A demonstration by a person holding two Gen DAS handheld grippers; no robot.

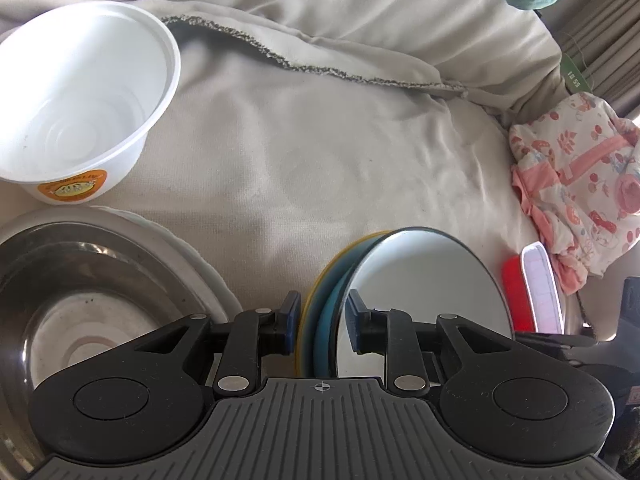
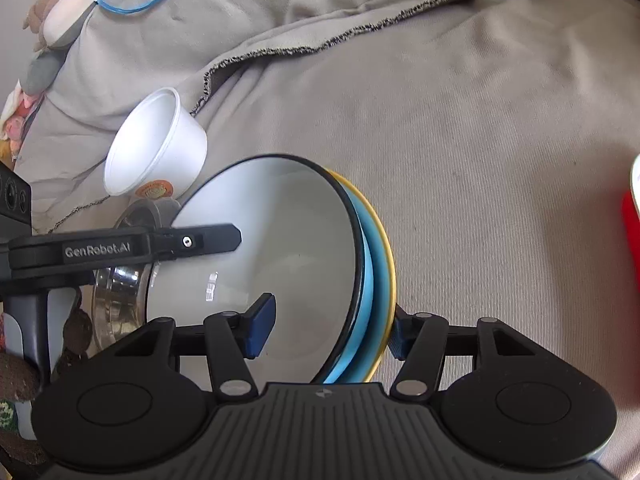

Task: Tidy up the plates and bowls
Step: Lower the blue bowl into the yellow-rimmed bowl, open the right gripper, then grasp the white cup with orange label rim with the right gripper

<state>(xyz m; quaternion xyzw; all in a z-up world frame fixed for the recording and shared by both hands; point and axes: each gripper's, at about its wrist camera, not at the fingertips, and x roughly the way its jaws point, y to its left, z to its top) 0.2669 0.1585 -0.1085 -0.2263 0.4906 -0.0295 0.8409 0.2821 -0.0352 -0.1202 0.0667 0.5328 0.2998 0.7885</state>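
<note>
A nested stack stands on edge on the beige sheet: a white enamel bowl with a black rim (image 1: pixel 420 280) (image 2: pixel 272 232), a blue dish (image 2: pixel 376 260) and a yellow dish (image 2: pixel 390 248) behind it. My left gripper (image 1: pixel 322 322) is shut on the stack's rim, one pad inside the white bowl and the other against the yellow dish. One finger (image 2: pixel 208 240) of it shows in the right wrist view, reaching into the bowl. My right gripper (image 2: pixel 330 332) straddles the same stack with its jaws apart and the pads off it.
A white plastic bowl with an orange sticker (image 1: pixel 80 100) (image 2: pixel 160 144) sits at the far left. A steel bowl (image 1: pixel 80 280) (image 2: pixel 120 292) rests beside the stack. A red and white box (image 1: pixel 532 292) and a floral cloth (image 1: pixel 580 184) lie on the right. The beige sheet (image 1: pixel 320 140) is rumpled.
</note>
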